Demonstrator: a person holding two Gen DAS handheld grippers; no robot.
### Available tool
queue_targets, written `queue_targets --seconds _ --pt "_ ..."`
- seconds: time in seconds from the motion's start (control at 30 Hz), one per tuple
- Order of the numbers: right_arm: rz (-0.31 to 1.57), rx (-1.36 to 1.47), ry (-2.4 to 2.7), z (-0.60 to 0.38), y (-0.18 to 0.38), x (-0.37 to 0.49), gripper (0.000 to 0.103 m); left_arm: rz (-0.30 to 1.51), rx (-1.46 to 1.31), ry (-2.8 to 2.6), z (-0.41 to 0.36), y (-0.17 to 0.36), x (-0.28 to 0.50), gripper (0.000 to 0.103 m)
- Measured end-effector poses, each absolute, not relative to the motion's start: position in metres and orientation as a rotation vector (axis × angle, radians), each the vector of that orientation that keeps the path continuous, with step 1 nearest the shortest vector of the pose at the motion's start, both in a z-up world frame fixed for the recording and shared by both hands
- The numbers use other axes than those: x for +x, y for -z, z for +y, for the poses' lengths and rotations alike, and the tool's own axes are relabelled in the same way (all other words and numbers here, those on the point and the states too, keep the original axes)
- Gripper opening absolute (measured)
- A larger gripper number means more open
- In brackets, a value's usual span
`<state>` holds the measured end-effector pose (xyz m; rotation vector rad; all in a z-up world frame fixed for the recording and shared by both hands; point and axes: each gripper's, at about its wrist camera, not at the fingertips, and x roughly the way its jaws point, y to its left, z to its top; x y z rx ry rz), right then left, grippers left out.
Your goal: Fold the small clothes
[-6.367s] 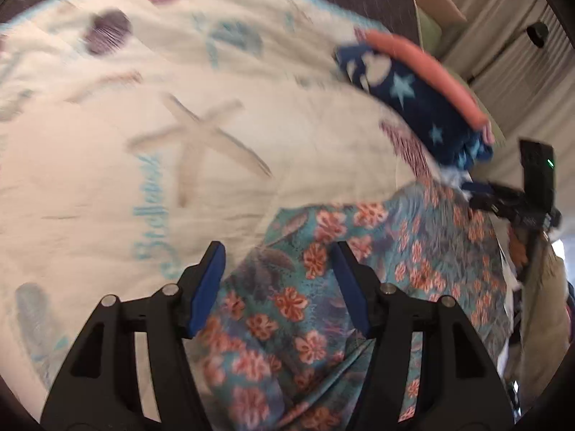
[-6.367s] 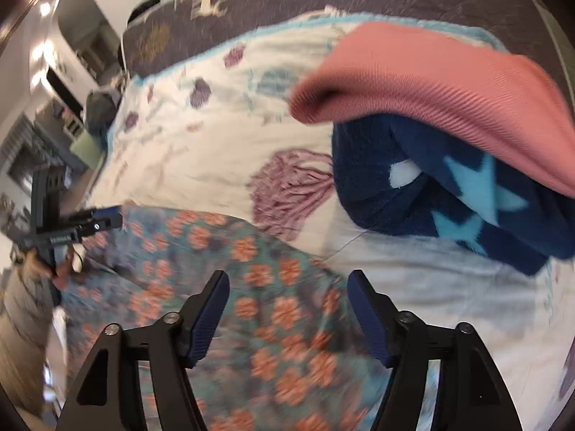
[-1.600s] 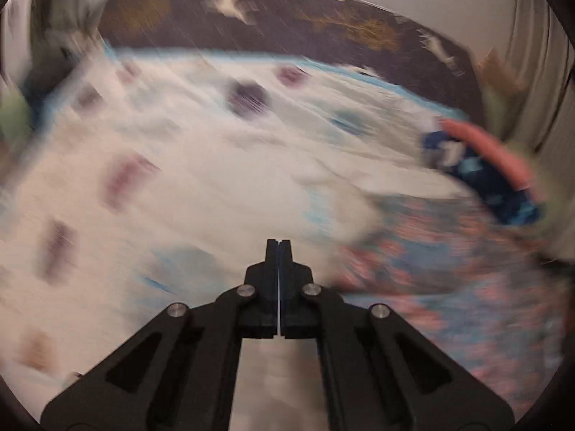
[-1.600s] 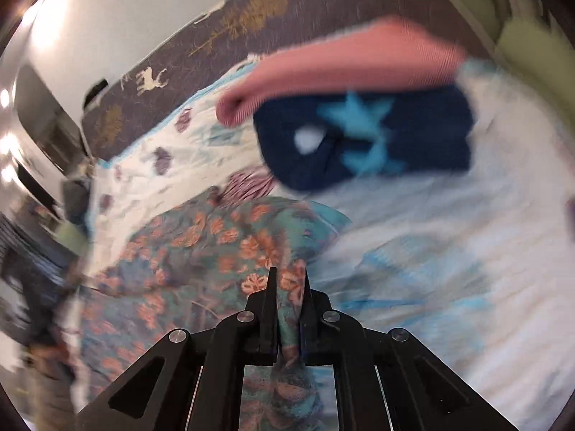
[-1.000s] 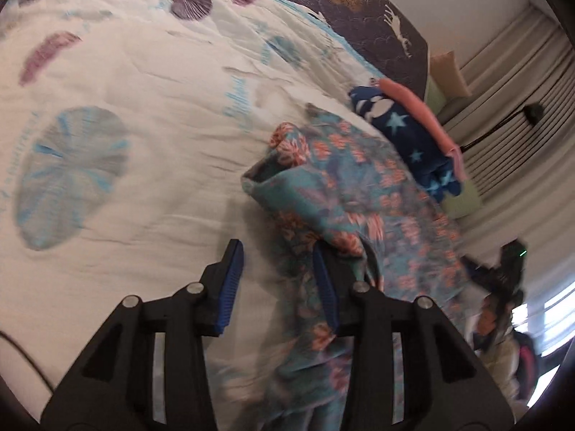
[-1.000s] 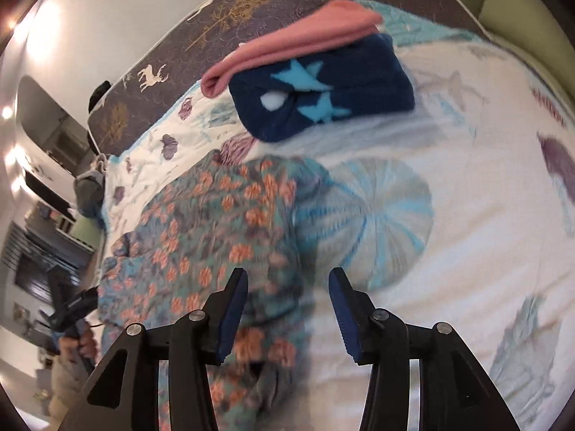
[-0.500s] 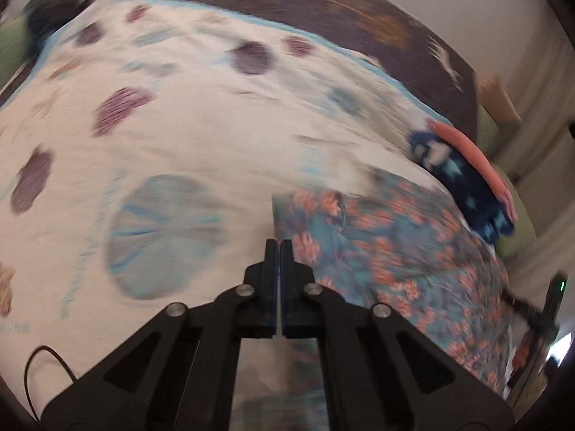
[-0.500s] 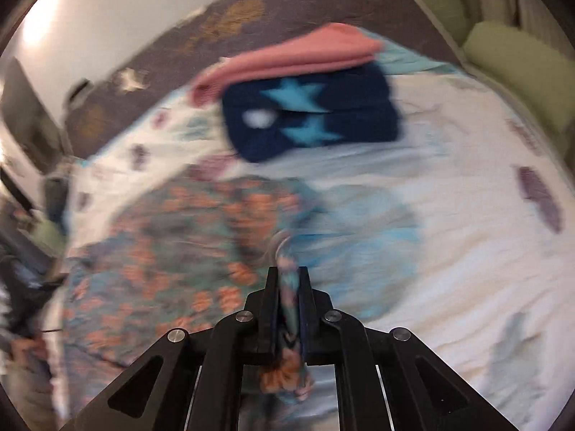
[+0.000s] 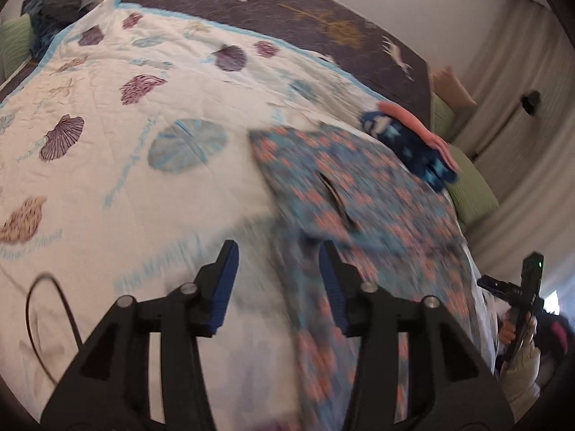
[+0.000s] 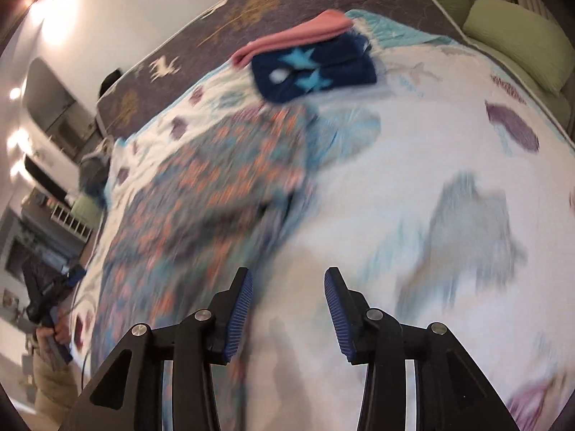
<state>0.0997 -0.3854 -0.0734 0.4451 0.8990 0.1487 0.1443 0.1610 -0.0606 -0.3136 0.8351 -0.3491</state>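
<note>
A teal garment with orange flowers (image 9: pixel 359 194) lies spread on the white seashell bedspread (image 9: pixel 107 165); it also shows in the right wrist view (image 10: pixel 215 194). My left gripper (image 9: pixel 278 273) is open and empty, just above the garment's near left edge. My right gripper (image 10: pixel 287 301) is open and empty, above the bedspread just right of the garment's near edge. Both views are blurred by motion.
A folded stack, navy star fleece (image 10: pixel 312 68) under a pink garment (image 10: pixel 294 37), lies beyond the floral garment. Green pillows (image 10: pixel 517 43) line the right side. A dark deer-print blanket (image 9: pixel 287 7) covers the far end. A black cable (image 9: pixel 46 316) lies near left.
Both grippers were shut half a second ago, the right one on the floral garment's edge; both have opened and let go. The garment now lies flatter on the bedspread.
</note>
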Motion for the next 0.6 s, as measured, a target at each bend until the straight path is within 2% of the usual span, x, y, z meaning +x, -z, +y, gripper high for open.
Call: queue_targets --seconds 0.3,0.6 --pt "0.966 0.405 -0.313 -0.330 0.096 0.001 0.043 0.922 -0.254 0.380 0.143 0.089 0.056 0.052" --pt "0.935 0.479 -0.282 -0.340 0.106 -0.050 0.043 0.945 -0.277 0.385 0.146 0.101 -0.002 0.052"
